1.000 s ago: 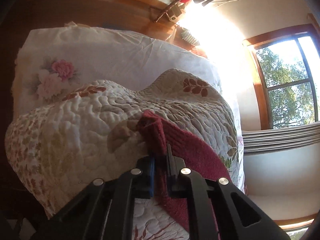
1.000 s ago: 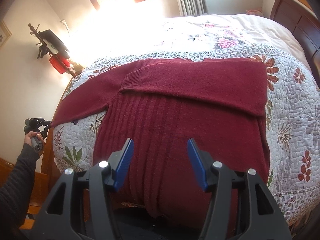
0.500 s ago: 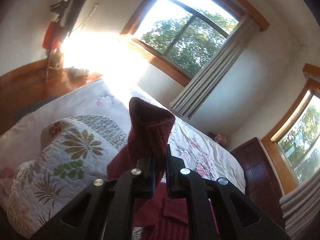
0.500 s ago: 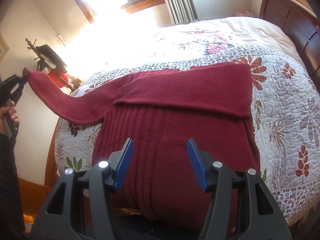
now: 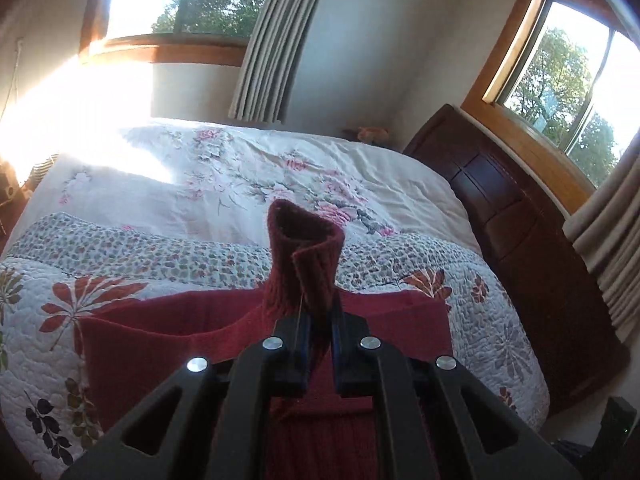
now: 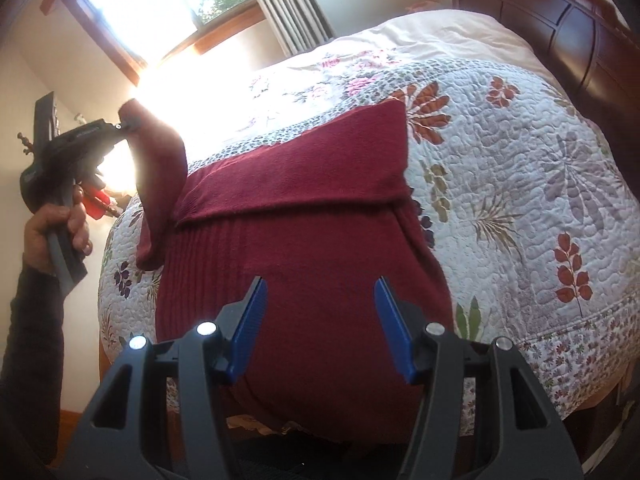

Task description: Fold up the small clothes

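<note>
On the left, the left tool [image 6: 124, 125] is pinched tight on the cuff [image 5: 306, 240] of a dark red knitted sweater [image 6: 304, 248], with the left sleeve [image 6: 160, 184] hanging below it, clear of the quilt [image 6: 520, 184] near the left edge of the bed. Holding it by the cuff lets the whole sleeve swing as one piece, probably so it can be carried across the body of the garment. The person's hand [image 6: 60, 228] grips the tool's handle, and a dark sleeve runs down out of the picture. Glare from the window washes out the bed surface behind the raised sleeve, so how far the sweater reaches there is hard to make out. The sweater lies flat on the quilt in the middle of the bed, its other sleeve already folded across the chest as a broad band. Its hem drapes over the near edge of the bed, hidden behind the right tool [image 6: 320, 320]. That tool hovers over the lower body with its blue pads spread wide, holding nothing, likely ready to steady the cloth. To the right, the quilt lies bare up to the dark wooden headboard [image 6: 560, 20].
</note>
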